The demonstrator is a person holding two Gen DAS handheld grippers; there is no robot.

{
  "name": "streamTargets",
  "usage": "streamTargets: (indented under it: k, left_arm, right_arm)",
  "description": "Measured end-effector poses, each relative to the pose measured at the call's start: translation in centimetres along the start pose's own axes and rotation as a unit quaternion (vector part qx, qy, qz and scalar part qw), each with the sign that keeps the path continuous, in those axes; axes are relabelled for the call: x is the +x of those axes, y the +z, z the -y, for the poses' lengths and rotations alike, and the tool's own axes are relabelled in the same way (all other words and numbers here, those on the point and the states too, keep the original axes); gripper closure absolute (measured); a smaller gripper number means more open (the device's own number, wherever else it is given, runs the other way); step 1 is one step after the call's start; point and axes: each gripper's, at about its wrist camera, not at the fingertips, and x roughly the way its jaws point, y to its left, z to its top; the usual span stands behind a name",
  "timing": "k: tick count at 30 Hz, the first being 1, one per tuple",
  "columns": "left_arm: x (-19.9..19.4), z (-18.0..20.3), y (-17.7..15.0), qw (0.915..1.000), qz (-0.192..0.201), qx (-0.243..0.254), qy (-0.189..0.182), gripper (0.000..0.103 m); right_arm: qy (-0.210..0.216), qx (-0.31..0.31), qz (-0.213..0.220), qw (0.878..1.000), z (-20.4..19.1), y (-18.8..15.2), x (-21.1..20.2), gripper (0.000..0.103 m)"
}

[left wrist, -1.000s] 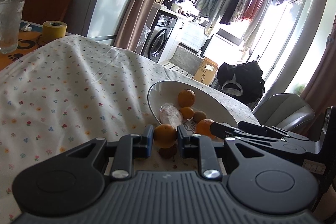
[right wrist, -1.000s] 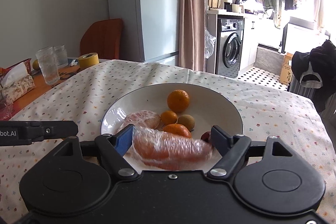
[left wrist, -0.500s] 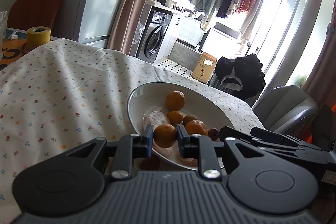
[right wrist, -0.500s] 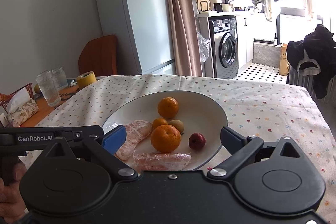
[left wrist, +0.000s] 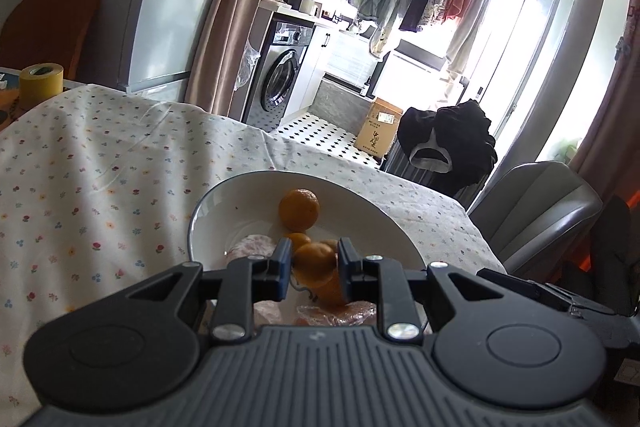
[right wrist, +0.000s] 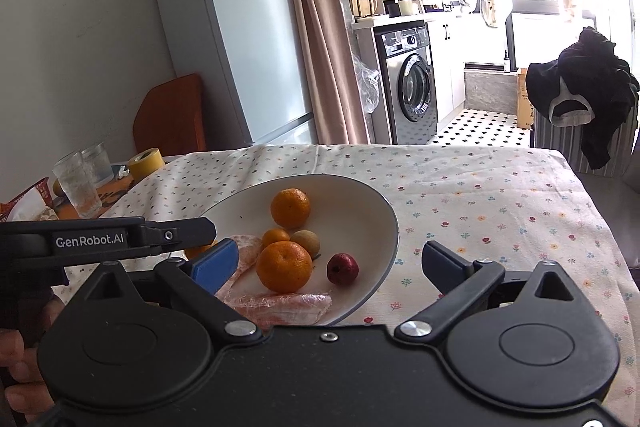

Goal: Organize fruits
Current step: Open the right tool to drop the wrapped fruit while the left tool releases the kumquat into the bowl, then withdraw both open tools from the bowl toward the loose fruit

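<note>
- On my left, the left gripper (left wrist: 314, 269) has its jaws drawn in close on a small orange (left wrist: 315, 263), which I am carrying above the near part of the white plate (left wrist: 208, 211). I cannot tell whether the orange touches anything under it.
- I judge the job nearly finished. Already lying in the plate are a big orange at the back (right wrist: 290, 207), a smaller one (right wrist: 275, 237), a brownish round fruit (right wrist: 306, 242), a large orange in front (right wrist: 284, 266), a small red fruit (right wrist: 342, 269), and two plastic-wrapped pieces, one at the left (right wrist: 246, 251) and one along the near rim (right wrist: 284, 305).
- What is left, as I see it, is to set this one orange down. No loose fruit shows on the flowered tablecloth (right wrist: 480, 211).
- The bare patch in the plate is at the back and right of the pile; the near side is crowded.
- On my right, the right gripper (right wrist: 326, 265) has its jaws spread wide with nothing between them, hanging over the plate's near rim.
- Room to move: the cloth right of the plate is open out to the table edge, with the floor beyond. On the far left, two glasses (right wrist: 78, 183) and a yellow roll of tape (right wrist: 146, 163) stand well apart from the plate.
- The two grippers sit close together, so I would watch for a knock.
</note>
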Motion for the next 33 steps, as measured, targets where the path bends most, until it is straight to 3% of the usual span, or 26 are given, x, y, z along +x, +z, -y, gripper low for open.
streamTargets:
  k: [5, 15, 20, 33]
  left_arm:
    - [0.0, -1.0, 0.0, 0.9999, 0.004, -0.013, 0.004, 0.063]
    - [-1.5, -3.0, -0.6, 0.9991, 0.007, -0.018, 0.039, 0.049]
    - [-2.8, -3.8, -0.6, 0.9982, 0.017, -0.020, 0.054, 0.037]
    - [-5.7, -5.9, -1.5, 0.9965, 0.032, -0.022, 0.075, 0.035]
  right_arm:
    - [-0.003, -0.004, -0.004, 1.000, -0.1, -0.2, 0.1, 0.004]
    - [0.000, -0.020, -0.005, 1.000, -1.0, -0.3, -0.1, 0.004]
    - [-0.001, -0.022, -0.007, 1.000, -1.1, -0.3, 0.0, 0.004]
    - [0.019, -0.054, -0.015, 0.998, -3.5, -0.9, -0.1, 0.003]
